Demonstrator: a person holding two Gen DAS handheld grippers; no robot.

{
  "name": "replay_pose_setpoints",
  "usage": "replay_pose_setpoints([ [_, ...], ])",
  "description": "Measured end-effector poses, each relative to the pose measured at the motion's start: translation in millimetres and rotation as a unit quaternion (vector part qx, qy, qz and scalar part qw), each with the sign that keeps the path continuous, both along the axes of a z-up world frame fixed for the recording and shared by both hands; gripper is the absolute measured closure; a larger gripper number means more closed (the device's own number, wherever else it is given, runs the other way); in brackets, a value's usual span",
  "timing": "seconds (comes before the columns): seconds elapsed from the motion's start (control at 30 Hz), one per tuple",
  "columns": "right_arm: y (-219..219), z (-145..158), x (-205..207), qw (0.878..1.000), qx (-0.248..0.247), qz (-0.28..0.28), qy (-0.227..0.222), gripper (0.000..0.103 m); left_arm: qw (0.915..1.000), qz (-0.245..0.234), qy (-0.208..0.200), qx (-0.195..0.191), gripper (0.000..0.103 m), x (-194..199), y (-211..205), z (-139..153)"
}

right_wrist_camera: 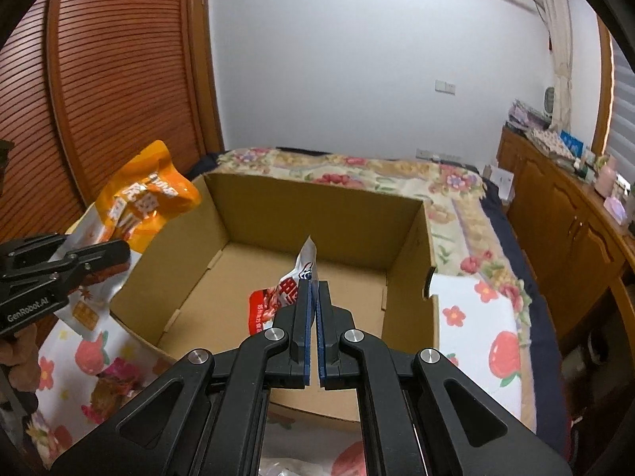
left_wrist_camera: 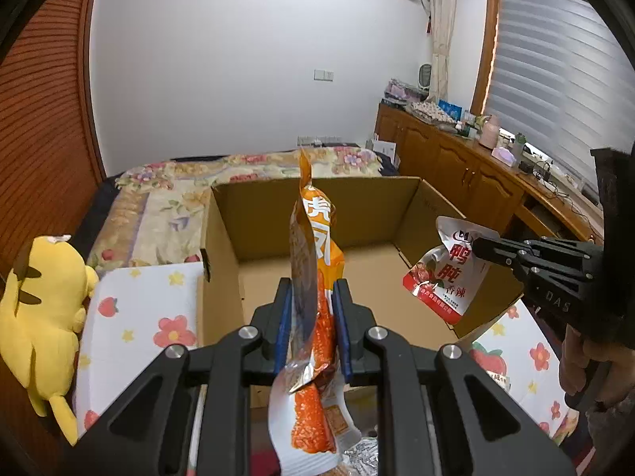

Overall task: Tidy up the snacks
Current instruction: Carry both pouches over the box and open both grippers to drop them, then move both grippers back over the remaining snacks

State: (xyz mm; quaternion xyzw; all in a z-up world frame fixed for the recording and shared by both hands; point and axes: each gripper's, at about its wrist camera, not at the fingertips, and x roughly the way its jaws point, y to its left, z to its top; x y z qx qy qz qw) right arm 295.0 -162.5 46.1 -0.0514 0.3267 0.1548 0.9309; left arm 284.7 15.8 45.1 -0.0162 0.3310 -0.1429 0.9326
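Observation:
An open cardboard box stands on the bed, with nothing on its floor. My left gripper is shut on an orange and white snack bag and holds it upright at the box's near edge. The same bag and the left gripper show in the right wrist view at the box's left wall. My right gripper is shut on a red and white snack pouch, held over the box. In the left wrist view the pouch hangs from the right gripper over the box's right wall.
A yellow plush toy lies to the left on the flowered sheet. More snack packs lie on the sheet near the box's front left corner. A wooden cabinet with clutter runs along the right. A wooden wardrobe stands at left.

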Motion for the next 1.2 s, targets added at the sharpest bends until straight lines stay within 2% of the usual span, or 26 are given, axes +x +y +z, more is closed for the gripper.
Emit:
replay_pose_setpoints([
  [0.2,-2,-14,8,1.000,-0.008,-0.012,0.013,0.103,1.0000,0.007,0.003,0.003,0.084,7,-2,-4],
  [0.23,-3,-16,8,1.000,-0.009,-0.014,0.014,0.103,1.0000,0.007,0.004,0.005,0.083,7,-1,-4],
  [0.27,-4,-19,9,1.000,-0.010,-0.016,0.018,0.103,0.9999,0.010,0.003,0.008,0.075,7,-2,-4],
  [0.3,-4,-22,9,1.000,-0.011,-0.018,0.021,0.103,0.9999,0.010,0.000,0.007,0.073,7,-1,-4],
  [0.4,-6,-29,8,0.999,-0.011,-0.019,0.027,0.102,0.9999,0.013,-0.002,0.001,0.072,4,3,-3],
  [0.43,-7,-29,7,0.999,-0.012,-0.019,0.028,0.095,0.9999,0.015,-0.006,0.000,0.072,2,5,-2],
  [0.5,-6,-30,5,0.999,-0.007,-0.009,0.033,0.072,0.9998,0.015,-0.013,-0.001,0.067,-3,7,0],
  [0.53,-6,-31,5,0.999,-0.007,-0.005,0.034,0.055,0.9997,0.015,-0.017,-0.001,0.062,-6,9,1],
  [0.57,-6,-31,3,0.999,-0.009,-0.004,0.031,0.054,0.9996,0.016,-0.021,0.000,0.058,-9,11,2],
  [0.7,-6,-23,-14,1.000,-0.008,0.010,0.009,0.054,0.9992,0.018,-0.036,-0.004,0.056,-23,17,8],
  [0.83,-9,-11,-41,0.999,0.017,0.029,-0.004,0.054,0.9985,0.019,-0.050,-0.006,0.053,-44,23,13],
  [0.87,-10,-9,-50,0.999,0.020,0.034,-0.009,0.054,0.9983,0.018,-0.056,-0.006,0.049,-51,24,14],
  [0.93,-13,-7,-68,0.999,0.020,0.043,-0.021,0.054,0.9975,0.021,-0.067,-0.006,0.047,-65,28,15],
  [1.2,-41,-25,-112,0.999,0.027,0.043,-0.012,0.054,0.9964,0.013,-0.083,-0.005,0.038,-101,32,13],
])
